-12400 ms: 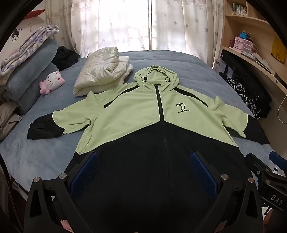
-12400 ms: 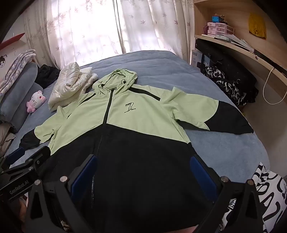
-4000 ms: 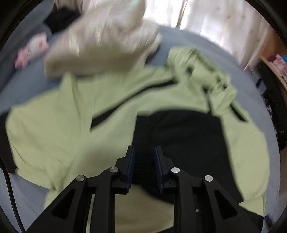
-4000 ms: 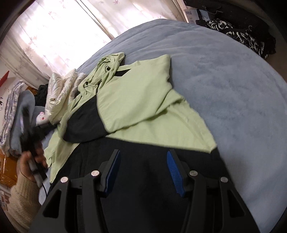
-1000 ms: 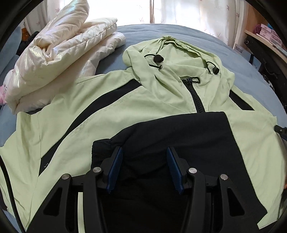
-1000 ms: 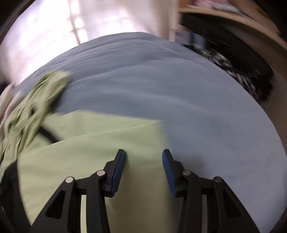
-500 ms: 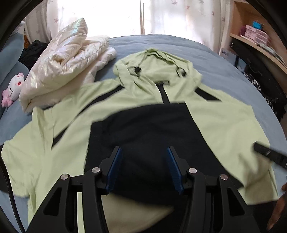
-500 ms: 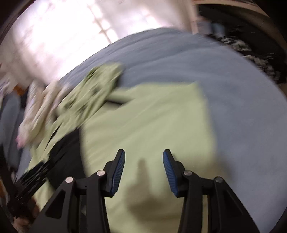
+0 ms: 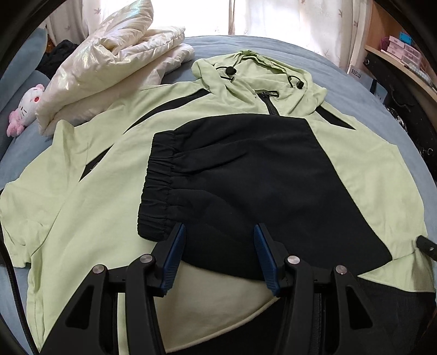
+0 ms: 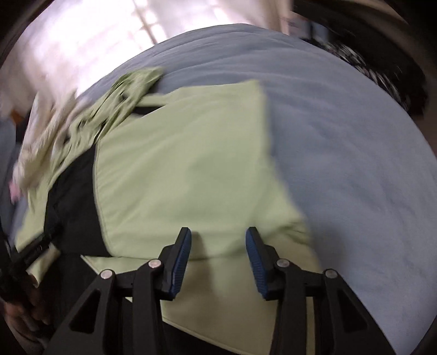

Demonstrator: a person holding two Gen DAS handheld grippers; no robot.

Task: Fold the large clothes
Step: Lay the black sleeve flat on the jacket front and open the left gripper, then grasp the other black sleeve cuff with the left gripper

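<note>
The green and black hooded jacket (image 9: 90, 196) lies front-up across the middle of the bed (image 9: 341, 79), hood (image 9: 259, 76) toward the far edge by the curtains (image 9: 286, 24). Its right sleeve (image 9: 245, 174) is folded across the chest, the black elastic cuff (image 9: 155, 185) lying left of the zip line.

The left tool (image 9: 218, 256) hovers over the lower edge of that black sleeve, jaws apart and empty; no cloth sits between the blue pads (image 9: 174, 256). The right tool (image 10: 218, 259) hangs over the folded green panel near the jacket's right side, released too, with nothing gripped; its jaws have just been closing a little.

Open room: the right-wrist view shows a wide bare stretch of blue bedcover (image 10: 355, 136) from the jacket's straight folded edge out to the bed's right edge. On the left side there is less space: a folded cream puffer coat (image 9: 109, 71) touches the jacket's shoulder near the far left corner, and a pink and white plush toy (image 9: 26, 109) lies beside it.

Only the left-wrist view shows the hood, the zip (image 9: 270, 103) and the cuff sharply, plus wooden shelves (image 9: 404, 54) past the right edge. The right-wrist view is motion-blurred; it alone shows a hand (image 10: 24, 308) at its lower left, holding the other tool.
</note>
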